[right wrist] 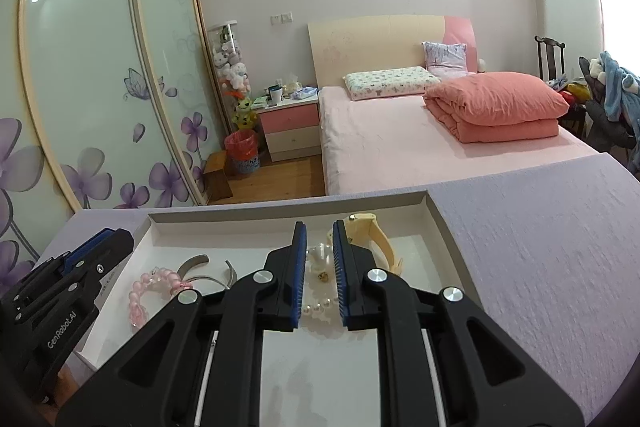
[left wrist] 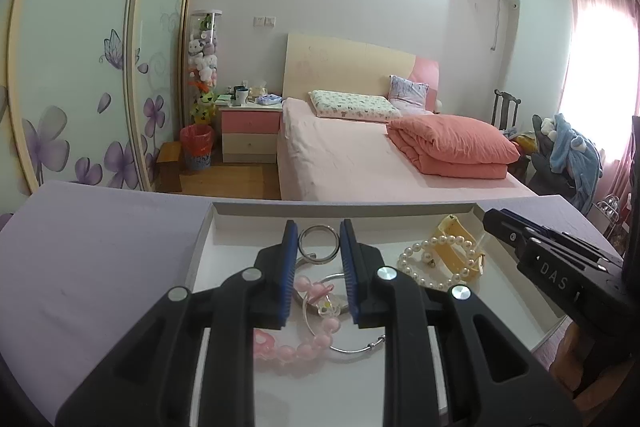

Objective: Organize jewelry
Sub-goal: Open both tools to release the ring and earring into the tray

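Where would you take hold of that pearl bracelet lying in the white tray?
Probably on the near arc of the pearl bracelet, coming down from above with the right claw. It lies flat in the white tray, so only the bead strand offers anything to pinch. Its far side rests against the yellow watch, while the near loop looks freer.

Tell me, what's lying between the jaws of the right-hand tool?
In the right wrist view, the pearl bracelet lies on the tray floor in the gap between the open jaws of the right gripper. Whether they touch it is unclear.
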A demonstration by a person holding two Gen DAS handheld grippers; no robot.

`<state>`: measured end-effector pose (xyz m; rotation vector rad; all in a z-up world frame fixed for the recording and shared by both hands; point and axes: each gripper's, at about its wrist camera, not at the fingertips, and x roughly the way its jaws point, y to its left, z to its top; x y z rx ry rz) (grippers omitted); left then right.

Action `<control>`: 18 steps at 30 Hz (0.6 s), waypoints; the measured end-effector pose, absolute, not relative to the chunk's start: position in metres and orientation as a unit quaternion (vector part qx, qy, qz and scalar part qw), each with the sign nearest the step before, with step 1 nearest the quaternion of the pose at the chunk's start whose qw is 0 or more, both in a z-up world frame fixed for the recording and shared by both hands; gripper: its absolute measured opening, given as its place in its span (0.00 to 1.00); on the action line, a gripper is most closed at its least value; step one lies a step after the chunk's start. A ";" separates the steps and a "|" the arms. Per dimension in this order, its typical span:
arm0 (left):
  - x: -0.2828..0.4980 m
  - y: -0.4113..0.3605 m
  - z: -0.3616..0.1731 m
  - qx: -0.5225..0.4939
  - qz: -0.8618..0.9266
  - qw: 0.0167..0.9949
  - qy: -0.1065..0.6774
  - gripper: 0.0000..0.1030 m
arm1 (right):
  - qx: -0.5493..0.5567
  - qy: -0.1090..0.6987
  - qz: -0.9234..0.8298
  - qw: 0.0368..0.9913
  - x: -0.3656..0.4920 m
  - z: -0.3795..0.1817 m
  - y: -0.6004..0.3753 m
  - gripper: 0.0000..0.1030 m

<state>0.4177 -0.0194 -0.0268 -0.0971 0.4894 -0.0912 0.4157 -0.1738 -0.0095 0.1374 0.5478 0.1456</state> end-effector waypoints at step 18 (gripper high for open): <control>0.420 -0.021 -0.029 -0.047 -0.039 0.969 0.241 0.35 | 0.070 0.261 0.066 0.961 0.408 -0.008 -0.179 0.36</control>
